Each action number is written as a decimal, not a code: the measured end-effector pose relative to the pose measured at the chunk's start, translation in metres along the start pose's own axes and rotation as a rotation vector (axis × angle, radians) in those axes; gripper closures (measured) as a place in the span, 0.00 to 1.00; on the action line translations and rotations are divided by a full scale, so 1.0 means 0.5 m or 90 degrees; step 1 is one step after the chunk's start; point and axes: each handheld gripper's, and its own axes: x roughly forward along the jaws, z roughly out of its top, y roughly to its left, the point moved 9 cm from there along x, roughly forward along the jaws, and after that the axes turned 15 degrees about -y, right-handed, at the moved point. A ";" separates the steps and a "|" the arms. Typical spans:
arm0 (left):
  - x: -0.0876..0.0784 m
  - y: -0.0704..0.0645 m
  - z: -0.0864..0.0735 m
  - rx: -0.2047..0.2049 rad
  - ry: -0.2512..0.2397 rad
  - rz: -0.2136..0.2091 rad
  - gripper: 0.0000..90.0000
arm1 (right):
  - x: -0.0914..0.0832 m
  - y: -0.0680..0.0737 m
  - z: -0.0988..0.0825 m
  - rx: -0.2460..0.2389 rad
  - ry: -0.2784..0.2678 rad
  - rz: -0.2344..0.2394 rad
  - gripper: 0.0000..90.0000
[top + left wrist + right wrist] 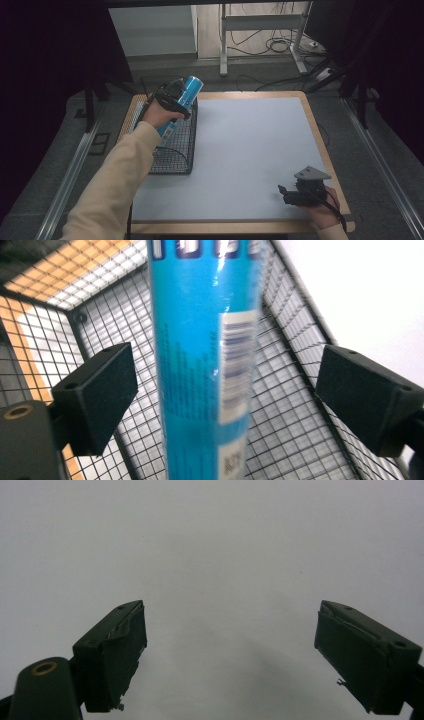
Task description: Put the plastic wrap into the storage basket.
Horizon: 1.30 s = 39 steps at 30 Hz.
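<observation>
Your left gripper (pixel 220 395) has its jaws spread apart with the blue tube (pixel 207 355) standing between them, neither pad touching it. The tube leans in the wire basket (pixel 175 145) at the desk's (pixel 250 150) left side, its top poking above the rim (nothing else shows inside). Brush it while pulling away and it could tip out or topple the basket. Your right gripper (pixel 230 655) hangs open and empty above the desk.

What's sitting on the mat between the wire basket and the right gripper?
Nothing: in the high view the grey mat is bare from the wire basket across to the right gripper.
</observation>
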 end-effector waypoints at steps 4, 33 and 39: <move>-0.033 -0.040 -0.009 0.015 -0.035 -0.040 0.12 | 0.000 -0.001 0.000 0.001 -0.001 -0.003 0.15; -0.137 -0.383 -0.172 0.093 -0.200 -0.270 0.15 | -0.006 0.001 0.006 -0.010 -0.009 -0.007 0.15; -0.114 -0.423 -0.236 0.107 -0.187 -0.286 0.15 | -0.006 0.003 0.008 -0.009 -0.014 -0.007 0.15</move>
